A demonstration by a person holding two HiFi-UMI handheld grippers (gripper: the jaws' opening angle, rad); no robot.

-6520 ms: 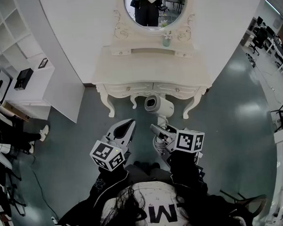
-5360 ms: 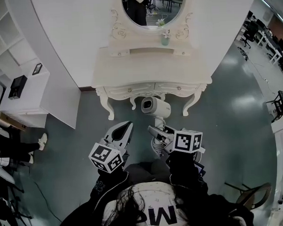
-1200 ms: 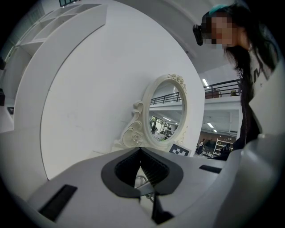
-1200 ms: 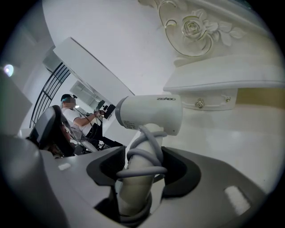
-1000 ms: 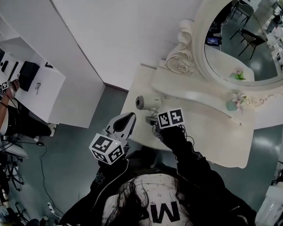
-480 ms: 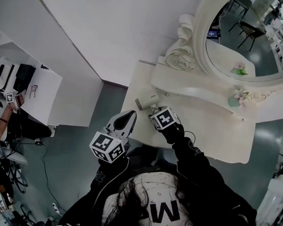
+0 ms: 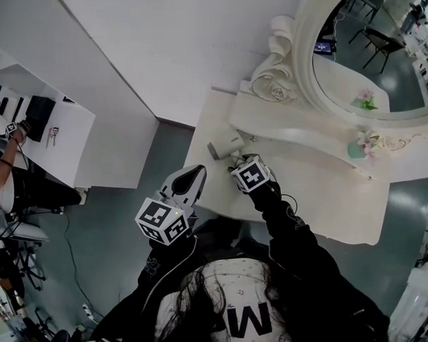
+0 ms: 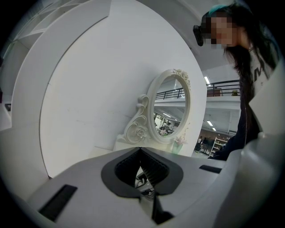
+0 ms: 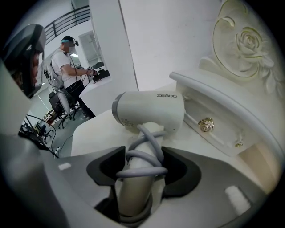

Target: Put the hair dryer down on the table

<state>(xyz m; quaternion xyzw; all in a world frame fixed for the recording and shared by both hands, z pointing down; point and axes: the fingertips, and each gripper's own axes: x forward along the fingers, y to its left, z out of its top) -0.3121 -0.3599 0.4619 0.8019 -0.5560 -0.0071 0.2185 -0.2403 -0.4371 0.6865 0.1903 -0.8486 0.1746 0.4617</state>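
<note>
The white hair dryer (image 7: pixel 226 143) (image 9: pixel 149 109) has its grey cord wound round the handle. My right gripper (image 7: pixel 236 162) (image 9: pixel 141 162) is shut on that handle, with the dryer's head pointing away from me. It sits low over the left end of the cream dressing table (image 7: pixel 320 191), just in front of the raised drawer shelf. Whether the dryer touches the tabletop I cannot tell. My left gripper (image 7: pixel 198 171) (image 8: pixel 140 149) is shut on nothing and hangs off the table's left front edge.
An oval mirror (image 7: pixel 364 49) in a carved frame stands at the table's back, with a small flower vase (image 7: pixel 357 149) on the shelf below it. A brass drawer knob (image 9: pixel 205 124) is right of the dryer. A white desk (image 7: pixel 51 130) and a person (image 9: pixel 67 67) are at the left.
Since the earliest frames the right gripper has carried the dryer from in front of the table to over its left end. In the last second it shifted only a little. The left gripper stayed shut.
</note>
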